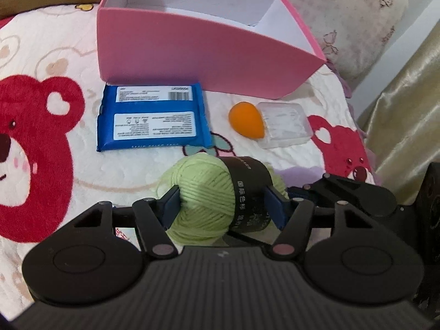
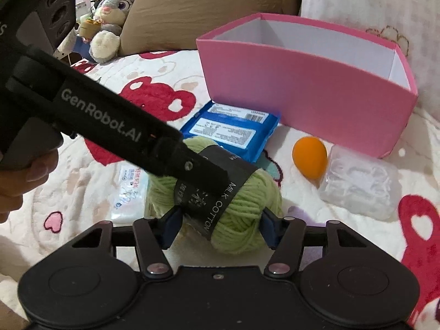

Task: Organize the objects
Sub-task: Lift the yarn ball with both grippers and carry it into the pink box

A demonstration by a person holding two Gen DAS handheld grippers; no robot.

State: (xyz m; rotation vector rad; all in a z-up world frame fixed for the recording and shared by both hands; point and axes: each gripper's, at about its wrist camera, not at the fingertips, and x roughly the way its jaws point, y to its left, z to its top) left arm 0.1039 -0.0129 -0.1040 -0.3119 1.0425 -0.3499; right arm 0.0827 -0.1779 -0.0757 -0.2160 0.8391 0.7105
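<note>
A ball of pale green yarn [image 1: 205, 192] with a black paper band around its middle lies on a cream blanket [image 1: 68, 165] printed with red bears. Both hand-held grippers grip this one ball. In the left wrist view, the left gripper [image 1: 224, 202] has its blue pads pressed against the yarn on one side and the black band on the other, pinching the ball between them. In the right wrist view, the right gripper [image 2: 221, 220] likewise squeezes the ball, one pad on the band and one on the green strands. The black body of the left gripper crosses that view diagonally from upper left, with a person's hand [image 2: 19, 176] wrapped around its handle.

Just beyond the yarn lies a flat blue packet [image 1: 154, 118] with white printed labels, face up. To its right sits an orange teardrop-shaped sponge [image 1: 246, 119], touching a small clear plastic case [image 1: 284, 125]. Behind these stands an open pink box [image 1: 192, 55] with a white inside; nothing can be seen in the part of its interior that shows. A small white packet [image 2: 130, 192] rests on the blanket beside the yarn. Farther back are a brown pillow [image 2: 209, 8] and a grey plush rabbit [image 2: 112, 16].
</note>
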